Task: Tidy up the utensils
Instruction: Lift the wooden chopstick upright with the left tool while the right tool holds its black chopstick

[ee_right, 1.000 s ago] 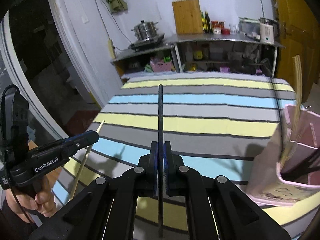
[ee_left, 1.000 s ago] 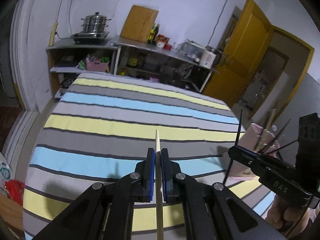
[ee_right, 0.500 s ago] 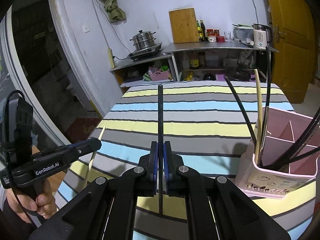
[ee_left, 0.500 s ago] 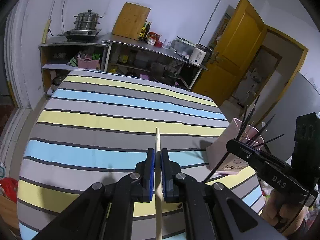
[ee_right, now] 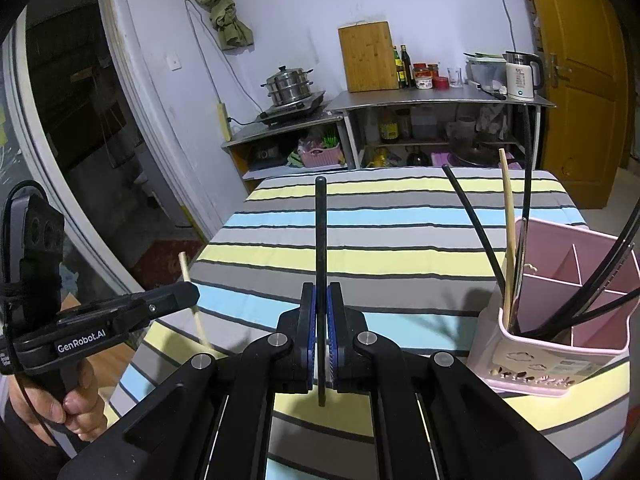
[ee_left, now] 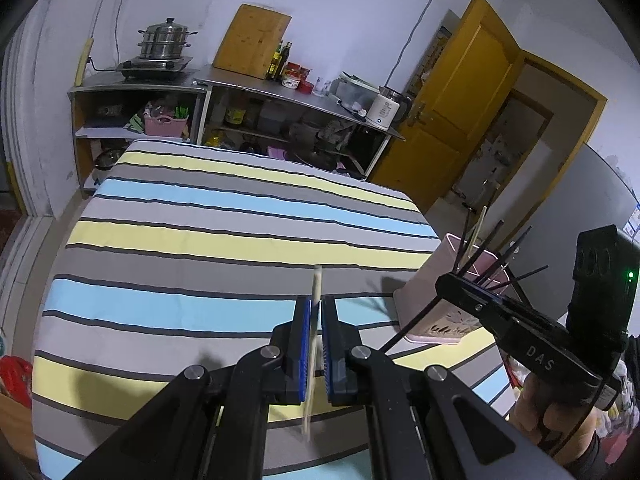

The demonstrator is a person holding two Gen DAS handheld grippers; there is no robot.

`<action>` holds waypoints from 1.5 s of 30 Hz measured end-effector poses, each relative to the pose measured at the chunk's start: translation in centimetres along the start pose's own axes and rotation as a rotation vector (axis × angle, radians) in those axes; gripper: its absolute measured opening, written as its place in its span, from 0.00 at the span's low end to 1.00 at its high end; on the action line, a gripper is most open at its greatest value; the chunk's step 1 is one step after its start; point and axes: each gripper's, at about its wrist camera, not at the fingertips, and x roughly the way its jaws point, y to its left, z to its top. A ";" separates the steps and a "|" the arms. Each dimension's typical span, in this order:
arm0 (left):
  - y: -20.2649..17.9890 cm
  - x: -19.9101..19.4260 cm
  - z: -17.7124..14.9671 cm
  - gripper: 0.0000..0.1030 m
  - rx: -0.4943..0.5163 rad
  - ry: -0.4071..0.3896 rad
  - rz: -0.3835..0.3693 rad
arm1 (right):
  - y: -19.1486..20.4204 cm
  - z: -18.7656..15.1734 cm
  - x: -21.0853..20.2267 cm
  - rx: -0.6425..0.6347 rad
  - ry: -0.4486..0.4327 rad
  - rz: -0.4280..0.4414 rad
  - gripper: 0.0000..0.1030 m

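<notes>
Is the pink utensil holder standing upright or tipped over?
Upright: the pink holder stands on its base on the striped cloth, with chopsticks sticking up out of it.

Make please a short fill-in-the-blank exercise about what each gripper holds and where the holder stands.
1. The left gripper is shut on a ____ chopstick.
2. The right gripper is shut on a ____ chopstick.
3. The pink holder stands on the ____ cloth.

Missing words: wooden; black; striped
</notes>
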 end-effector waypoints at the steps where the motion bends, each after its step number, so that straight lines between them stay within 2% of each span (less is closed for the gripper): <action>1: -0.1 -0.1 0.0 0.05 0.003 -0.001 -0.001 | 0.0 -0.1 -0.3 -0.001 -0.003 -0.001 0.05; 7: -1.2 -0.5 0.1 0.01 0.048 -0.012 0.004 | -0.2 0.1 -1.8 0.004 -0.030 -0.002 0.05; 13: -0.3 1.5 -0.2 0.01 0.038 0.022 0.033 | -0.5 0.0 -2.5 0.013 -0.040 -0.011 0.05; 16: 1.4 4.0 -0.4 0.03 -0.003 0.064 0.059 | -0.6 -0.2 -2.5 0.017 -0.038 -0.012 0.05; 20: 3.6 8.2 -0.6 0.12 -0.055 0.137 0.092 | -0.8 -0.2 -2.4 0.019 -0.034 -0.014 0.05; 23: 4.5 10.8 -0.9 0.19 -0.062 0.164 0.112 | -0.9 -0.2 -2.4 0.021 -0.032 -0.016 0.05; 28: 5.4 14.9 -0.9 0.20 -0.047 0.210 0.159 | -1.8 -0.2 -2.5 0.025 -0.032 -0.018 0.05; 33: 5.7 17.7 -0.9 0.20 -0.035 0.238 0.214 | -2.0 0.1 -2.5 0.025 -0.037 -0.013 0.05; 40: 4.2 19.1 -0.2 0.20 0.061 0.241 0.309 | -2.4 0.3 -2.4 0.033 -0.040 -0.009 0.05; 43: 4.0 19.3 -0.1 0.10 0.093 0.251 0.353 | -2.5 0.3 -2.4 0.039 -0.042 -0.009 0.05; 45: 4.3 19.0 0.2 0.05 0.074 0.263 0.327 | -2.7 0.3 -2.5 0.044 -0.043 -0.007 0.05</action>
